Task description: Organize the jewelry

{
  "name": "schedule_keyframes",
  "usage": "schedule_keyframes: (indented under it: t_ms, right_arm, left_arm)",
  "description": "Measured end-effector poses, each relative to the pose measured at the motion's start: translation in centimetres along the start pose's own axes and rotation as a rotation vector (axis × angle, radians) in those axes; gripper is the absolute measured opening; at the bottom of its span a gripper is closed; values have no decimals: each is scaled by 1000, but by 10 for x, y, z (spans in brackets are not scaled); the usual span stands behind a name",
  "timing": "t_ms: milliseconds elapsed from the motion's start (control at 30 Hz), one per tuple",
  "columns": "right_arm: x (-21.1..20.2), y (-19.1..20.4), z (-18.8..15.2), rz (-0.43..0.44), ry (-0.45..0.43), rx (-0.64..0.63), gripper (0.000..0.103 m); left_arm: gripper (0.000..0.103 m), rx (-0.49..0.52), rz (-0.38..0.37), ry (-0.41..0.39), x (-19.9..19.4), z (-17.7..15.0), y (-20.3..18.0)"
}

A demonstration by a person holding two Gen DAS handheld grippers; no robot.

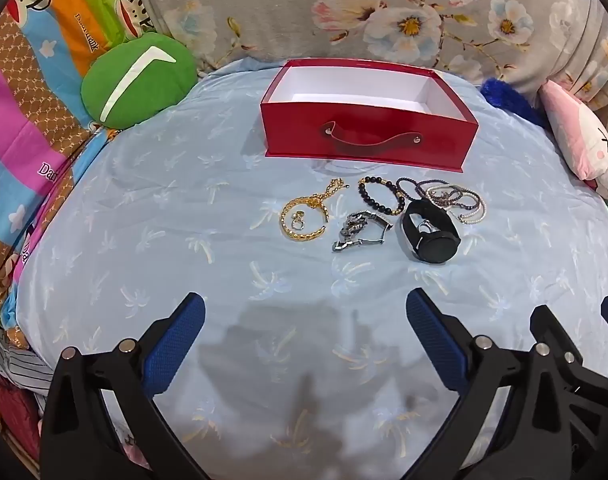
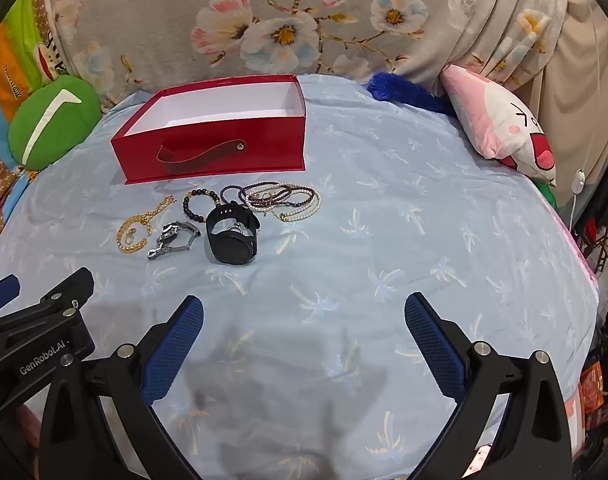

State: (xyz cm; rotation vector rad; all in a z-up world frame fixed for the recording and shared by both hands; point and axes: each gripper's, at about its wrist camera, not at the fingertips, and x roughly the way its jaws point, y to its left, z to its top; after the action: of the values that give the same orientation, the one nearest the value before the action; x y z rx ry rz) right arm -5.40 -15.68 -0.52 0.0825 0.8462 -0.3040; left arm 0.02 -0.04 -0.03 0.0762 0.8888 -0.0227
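Note:
An open red box (image 1: 369,138) (image 2: 212,152) with a white inside stands on the light blue bedsheet; what shows of its inside holds nothing. In front of it lie a gold chain bracelet (image 1: 305,216) (image 2: 138,224), a small ring (image 1: 297,223), a silver bracelet (image 1: 361,232) (image 2: 174,238), a black bead bracelet (image 1: 381,196) (image 2: 200,204), a black watch (image 1: 429,236) (image 2: 232,236) and pearl and purple bead strands (image 1: 451,198) (image 2: 284,200). My left gripper (image 1: 305,312) is open and empty, near of the jewelry. My right gripper (image 2: 304,312) is open and empty, to the right of the left one.
A green round cushion (image 1: 138,80) (image 2: 52,124) lies at the left. A pink and white plush pillow (image 1: 583,144) (image 2: 499,124) and a blue furry thing (image 2: 403,88) lie at the right. A floral pillow (image 1: 363,8) stands behind the box. The bed edge drops off on the right (image 2: 583,272).

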Motion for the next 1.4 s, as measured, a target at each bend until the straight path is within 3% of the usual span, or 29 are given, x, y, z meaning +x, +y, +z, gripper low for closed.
schedule_keyframes:
  t_ms: [933, 1400]
  right_arm:
    - [0, 0, 2, 0, -10, -2, 98]
    - [1, 0, 2, 3, -8, -3, 98]
  left_arm:
    - [98, -8, -19, -4, -7, 0, 17]
    - [98, -6, -4, 12, 4, 4, 5]
